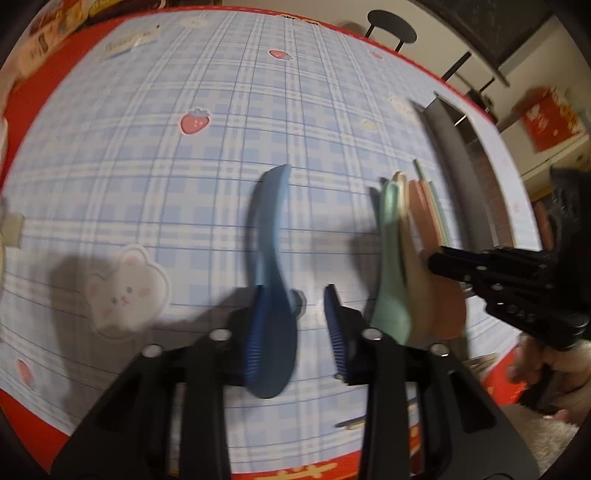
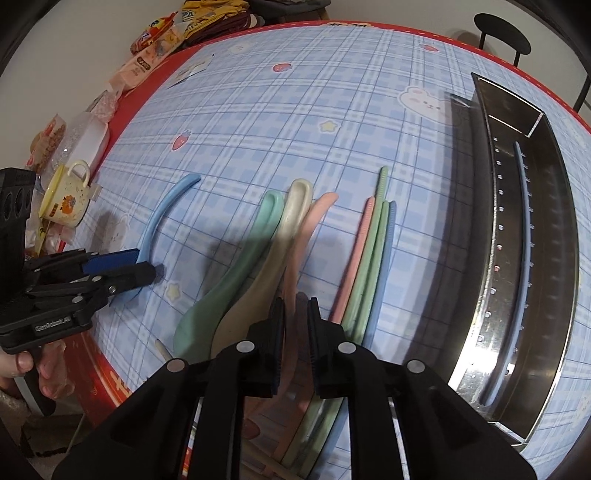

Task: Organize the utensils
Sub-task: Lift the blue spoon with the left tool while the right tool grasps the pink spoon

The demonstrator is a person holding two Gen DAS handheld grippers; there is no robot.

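Observation:
A blue spoon (image 1: pixel 271 236) lies on the plaid tablecloth, also in the right wrist view (image 2: pixel 162 214). My left gripper (image 1: pixel 295 332) is open, its jaws either side of the spoon's bowl. Green (image 2: pixel 229 273), cream (image 2: pixel 273 254) and pink (image 2: pixel 312 225) spoons lie side by side. My right gripper (image 2: pixel 295 332) has its jaws narrowly apart around the pink spoon's bowl end; whether they press on it is unclear. Pink, green and blue chopsticks (image 2: pixel 369 258) lie to the right. A steel tray (image 2: pixel 554 236) holds one blue chopstick (image 2: pixel 526 258).
A yellow cup (image 2: pixel 68 199), a white container (image 2: pixel 88 144) and snack packets (image 2: pixel 155 40) stand along the table's left and far edges. A black stool (image 2: pixel 502 33) is beyond the far edge. The red table border (image 2: pixel 99 365) runs near me.

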